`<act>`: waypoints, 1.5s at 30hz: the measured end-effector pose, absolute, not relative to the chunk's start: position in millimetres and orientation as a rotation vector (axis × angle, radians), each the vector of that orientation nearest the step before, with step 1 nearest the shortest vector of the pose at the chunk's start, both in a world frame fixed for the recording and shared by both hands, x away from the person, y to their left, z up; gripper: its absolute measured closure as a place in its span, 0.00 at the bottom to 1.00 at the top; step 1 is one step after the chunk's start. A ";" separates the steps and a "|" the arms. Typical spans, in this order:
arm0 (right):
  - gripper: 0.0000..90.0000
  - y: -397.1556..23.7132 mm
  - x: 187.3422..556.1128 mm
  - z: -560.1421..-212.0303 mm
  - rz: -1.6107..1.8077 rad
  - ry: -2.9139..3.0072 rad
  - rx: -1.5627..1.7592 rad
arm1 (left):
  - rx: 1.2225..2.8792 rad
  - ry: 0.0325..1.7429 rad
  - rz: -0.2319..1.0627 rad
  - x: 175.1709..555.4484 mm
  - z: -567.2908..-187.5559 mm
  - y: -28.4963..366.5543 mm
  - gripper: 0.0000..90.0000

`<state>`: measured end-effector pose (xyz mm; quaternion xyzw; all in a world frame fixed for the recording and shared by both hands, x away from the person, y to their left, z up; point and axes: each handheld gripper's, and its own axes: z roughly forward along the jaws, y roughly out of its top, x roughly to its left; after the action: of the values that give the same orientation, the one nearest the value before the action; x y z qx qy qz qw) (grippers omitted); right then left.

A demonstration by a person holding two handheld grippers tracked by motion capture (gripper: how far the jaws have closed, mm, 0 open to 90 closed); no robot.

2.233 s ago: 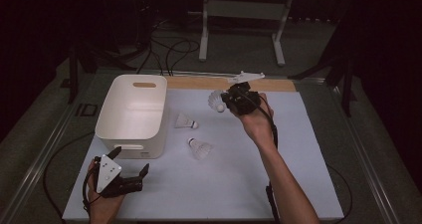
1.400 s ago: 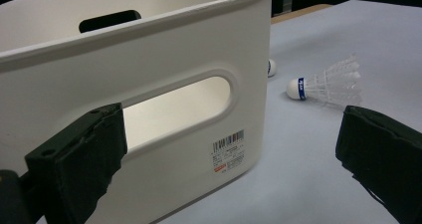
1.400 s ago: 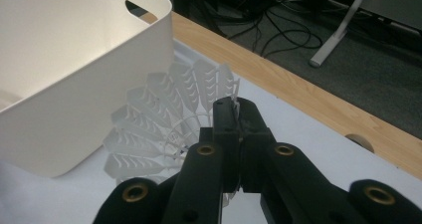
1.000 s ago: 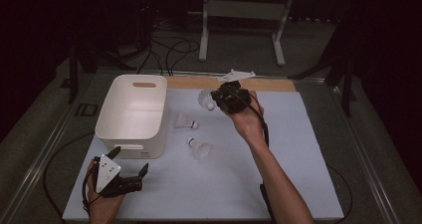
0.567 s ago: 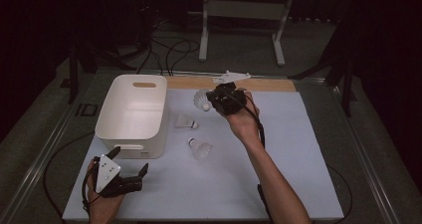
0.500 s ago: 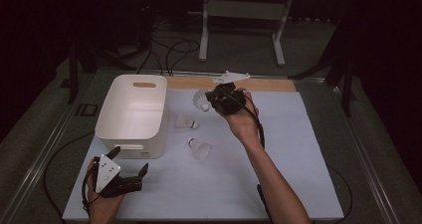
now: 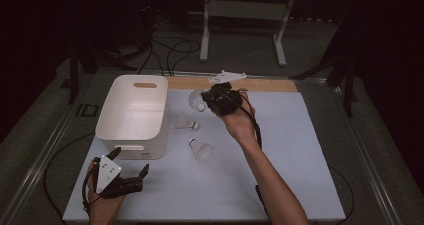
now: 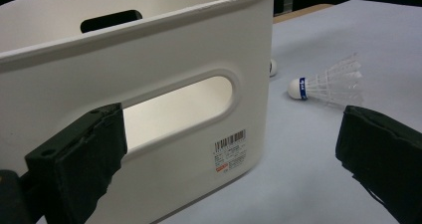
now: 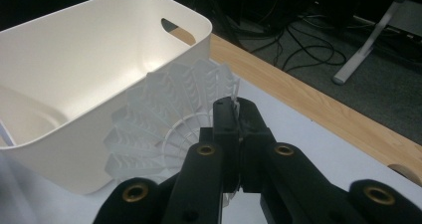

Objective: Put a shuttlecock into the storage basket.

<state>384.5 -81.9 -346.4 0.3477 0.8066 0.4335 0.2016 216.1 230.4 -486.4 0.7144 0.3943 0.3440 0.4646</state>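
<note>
Both grippers are black. The left gripper carries a grey three-cornered plate with dark screw dots on its top, and a black cable loops from its rear. The right gripper has matte black linkage arms pinned with brass-coloured rivets, its own grey plate above, and a black cable along the bare forearm behind it.

The white rectangular plastic bin has smooth walls with a soft sheen and a printed paper barcode label stuck on its side. The translucent white feathered shuttlecock in the right tool looks like thin ribbed plastic; another shuttlecock has a glossy blue band on a matt white tip. The left tool has rough, matt black pads. The pale grey worktop is matt, with a bare wooden strip at its 12 o'clock edge.
</note>
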 end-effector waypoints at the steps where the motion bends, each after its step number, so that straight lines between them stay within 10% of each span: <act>1: 0.99 -81.9 384.5 -346.4 1.211 2.253 0.971 | 1.755 0.969 0.845 216.1 -486.4 230.4 0.00; 45: 0.99 -37.5 382.3 -340.9 1.293 2.291 0.919 | 1.755 0.970 0.847 216.0 -486.2 231.8 0.00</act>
<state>382.3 -37.5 -340.9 0.3246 0.8093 0.4566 0.1764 216.0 231.8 -486.2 0.7142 0.3949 0.3447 0.4639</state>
